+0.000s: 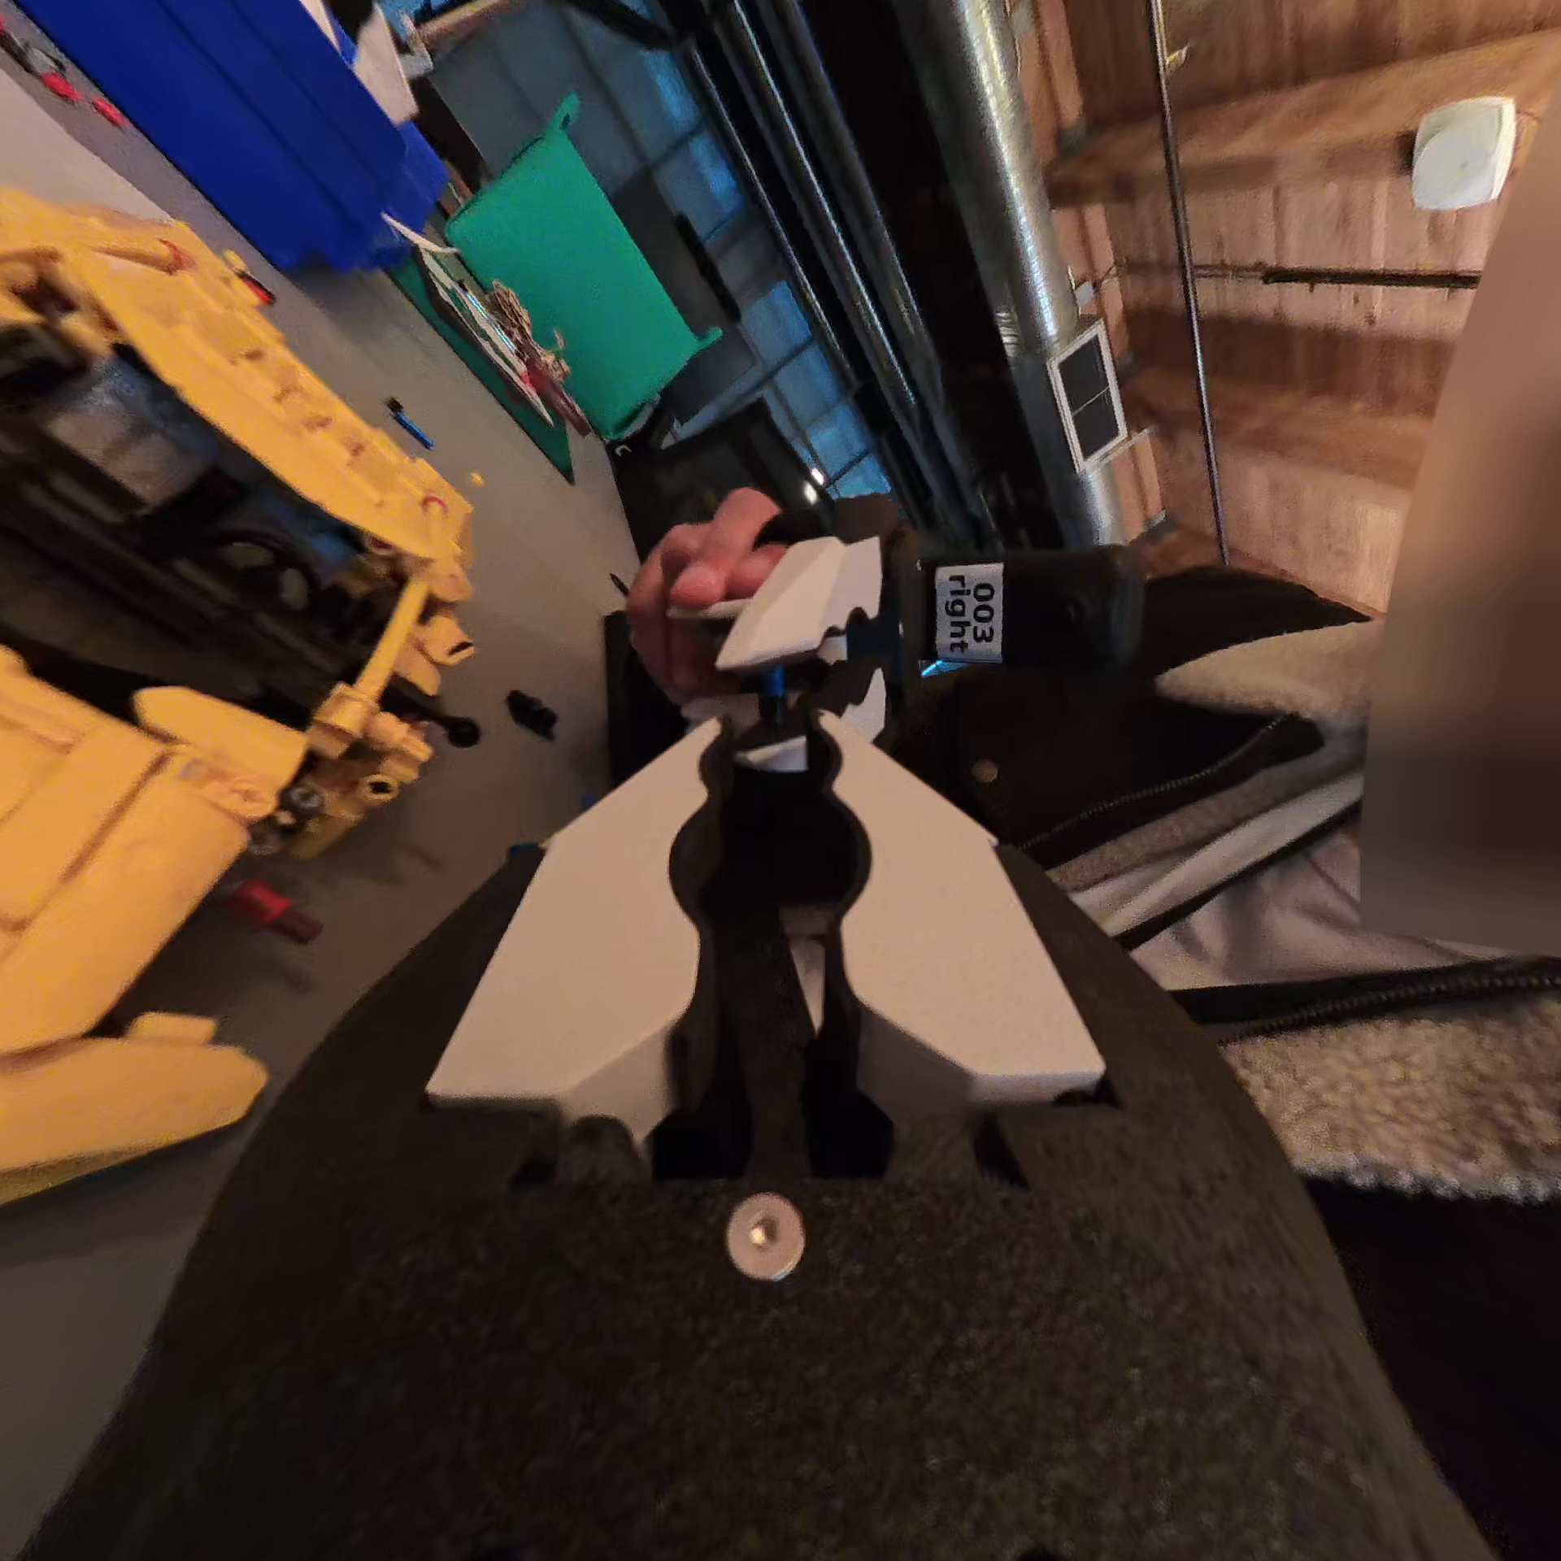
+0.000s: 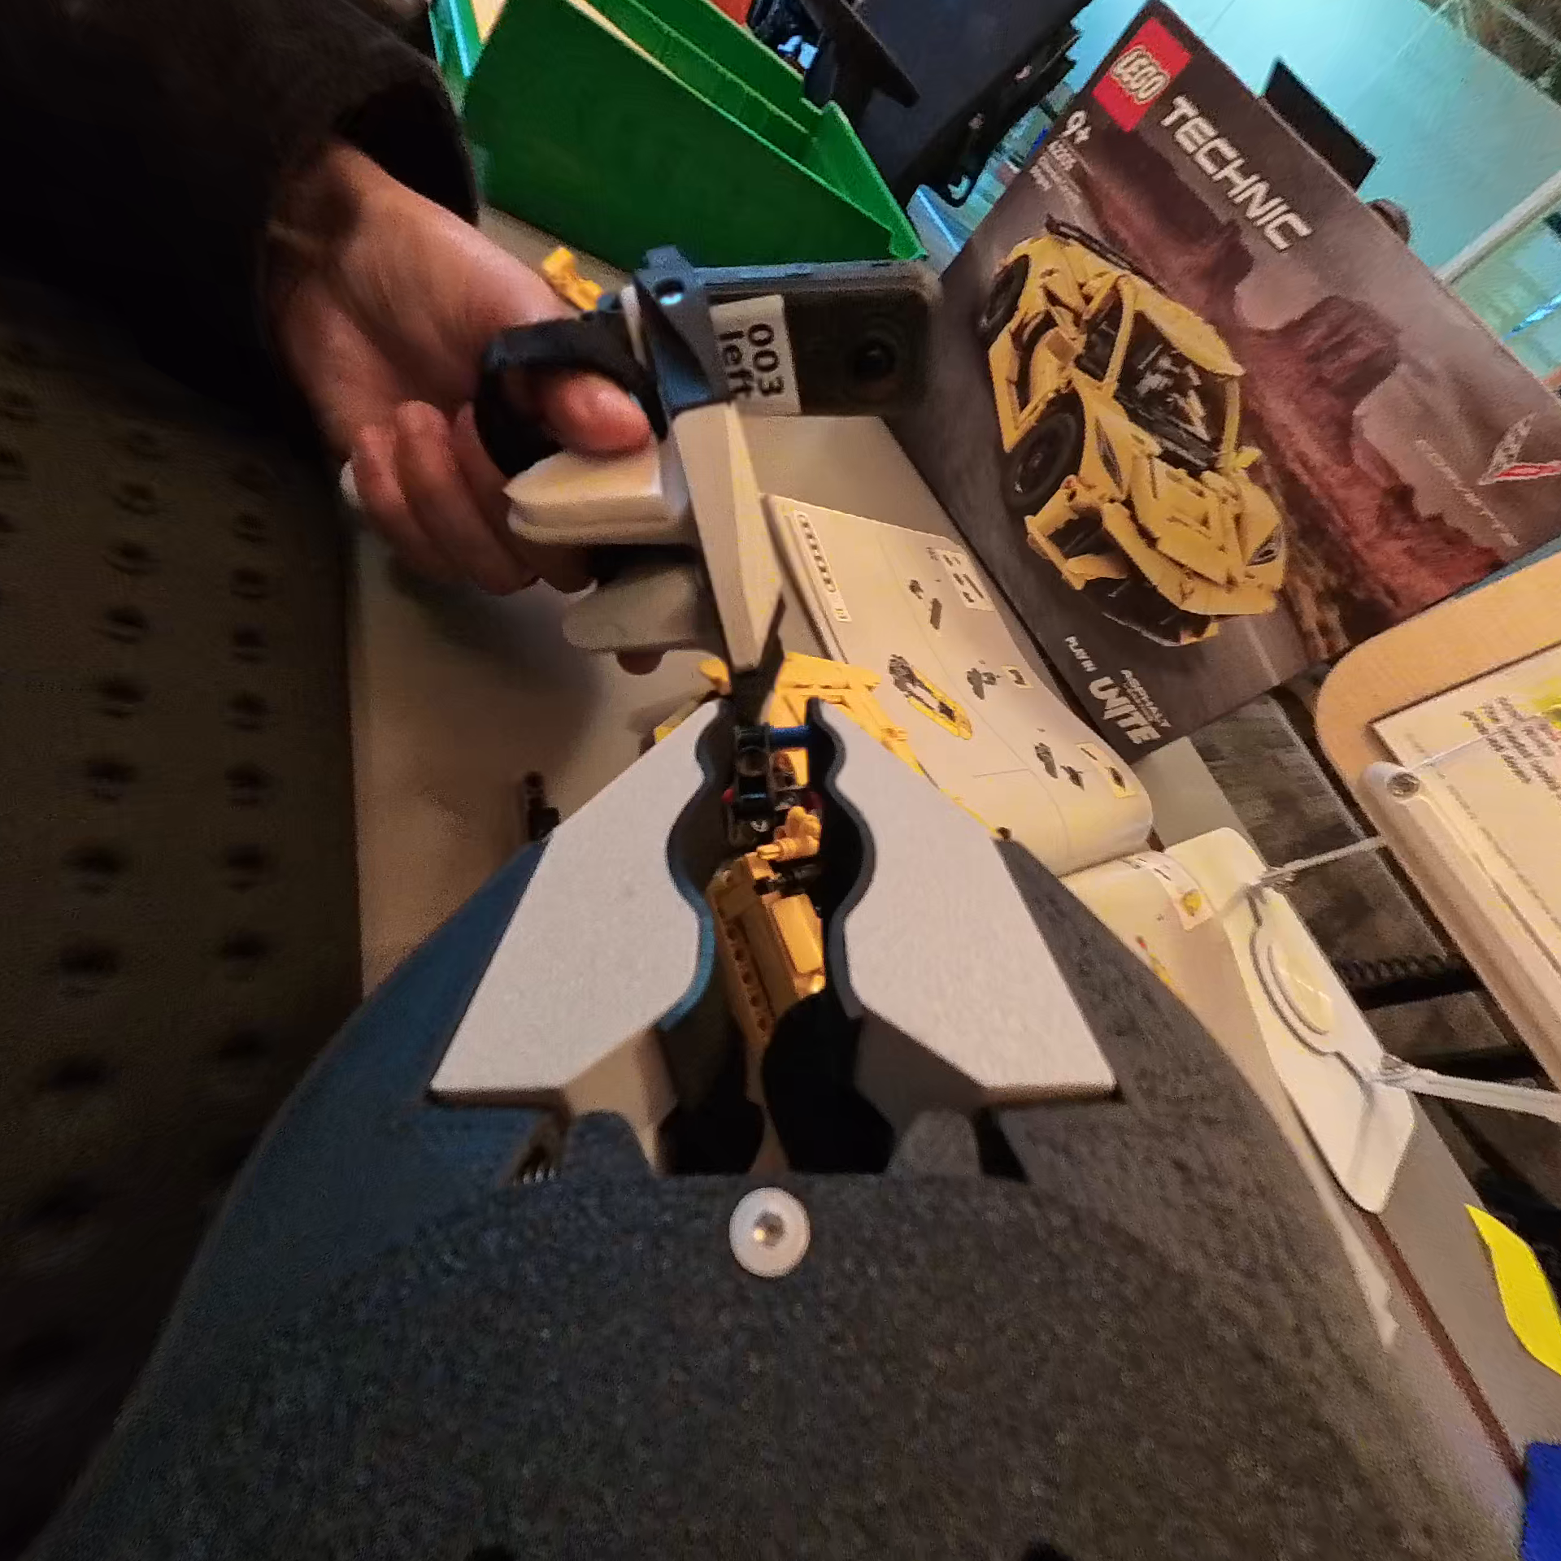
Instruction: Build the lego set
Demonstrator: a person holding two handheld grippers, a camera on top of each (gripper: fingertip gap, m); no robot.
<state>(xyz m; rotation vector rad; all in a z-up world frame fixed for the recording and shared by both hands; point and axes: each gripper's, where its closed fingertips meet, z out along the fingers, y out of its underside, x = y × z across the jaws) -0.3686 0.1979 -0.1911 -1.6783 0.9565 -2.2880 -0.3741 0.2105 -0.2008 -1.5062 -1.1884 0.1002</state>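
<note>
A small black Lego piece (image 2: 750,773) with a blue pin (image 2: 787,735) sticking out of it is held in the air between both grippers. My left gripper (image 1: 769,728) is shut on the black piece (image 1: 770,718). It reaches in from above in the right wrist view (image 2: 750,667). My right gripper (image 2: 767,718) is closed around the blue pin, which stands between its fingers in the left wrist view (image 1: 771,684). The yellow Lego car (image 1: 211,524) lies on the grey table to the left, and part of it shows below the fingers (image 2: 760,929).
Loose red (image 1: 270,904), black (image 1: 532,709) and blue (image 1: 414,422) pins lie near the car. An open instruction booklet (image 2: 929,676) and the set's box (image 2: 1225,380) are behind. A green bin (image 2: 676,144), a blue bin (image 1: 253,127) and a wooden clipboard (image 2: 1436,760) stand around. Only a small space, under 4 cm, lies between the two pairs of fingers. Between my right fingertips and the wooden clipboard (image 2: 1436,760) there is roughly 35 cm.
</note>
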